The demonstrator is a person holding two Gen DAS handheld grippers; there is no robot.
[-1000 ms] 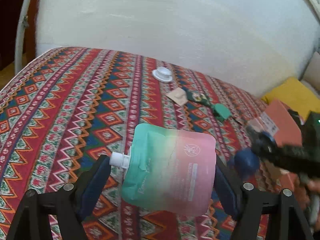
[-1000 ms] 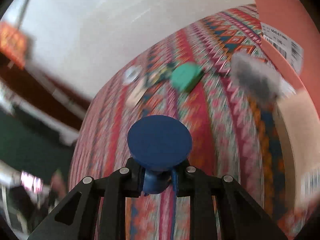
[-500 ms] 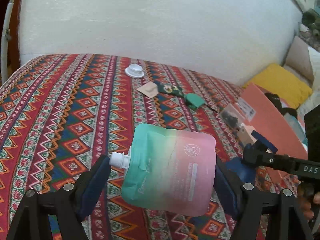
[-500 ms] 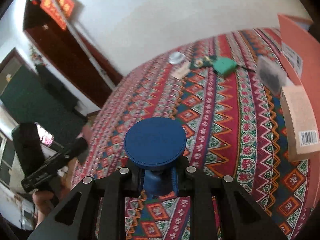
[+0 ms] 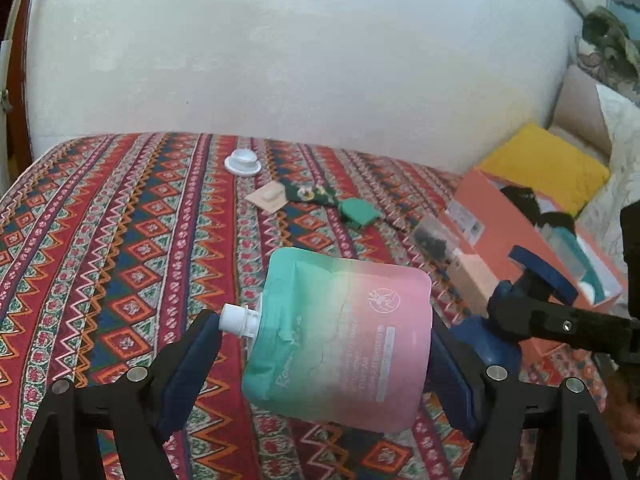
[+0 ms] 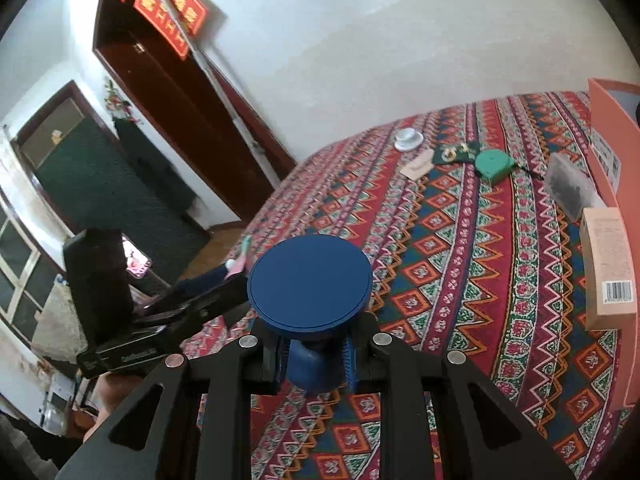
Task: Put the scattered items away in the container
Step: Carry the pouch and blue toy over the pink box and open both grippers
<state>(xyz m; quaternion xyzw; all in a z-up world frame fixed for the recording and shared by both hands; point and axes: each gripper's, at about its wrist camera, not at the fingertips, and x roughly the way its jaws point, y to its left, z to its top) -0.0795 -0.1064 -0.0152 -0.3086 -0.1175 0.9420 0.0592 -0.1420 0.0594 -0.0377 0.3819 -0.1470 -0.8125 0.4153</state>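
Left wrist view: the left gripper [image 5: 326, 338] clamps a teal-to-pink gradient spouted plastic pouch [image 5: 338, 340] beside the orange cardboard box [image 5: 520, 224], while the right gripper [image 6: 314, 356] clamps a dark blue round-topped plastic knob [image 6: 309, 286] near that box.

- The teal-to-pink spout pouch [image 5: 340, 340] carries a round white bird-like emblem, a cursive word beginning "Ro…" and several lines of small white print (too fine to read).
- The red sign [image 6: 170, 10] over the doorway bears yellow Chinese characters, blurred beyond reading.
- The tan carton [image 6: 610, 268] shows a barcode; its digits are illegible.
- The orange box [image 6: 610, 148] has a white printed label, unreadable.
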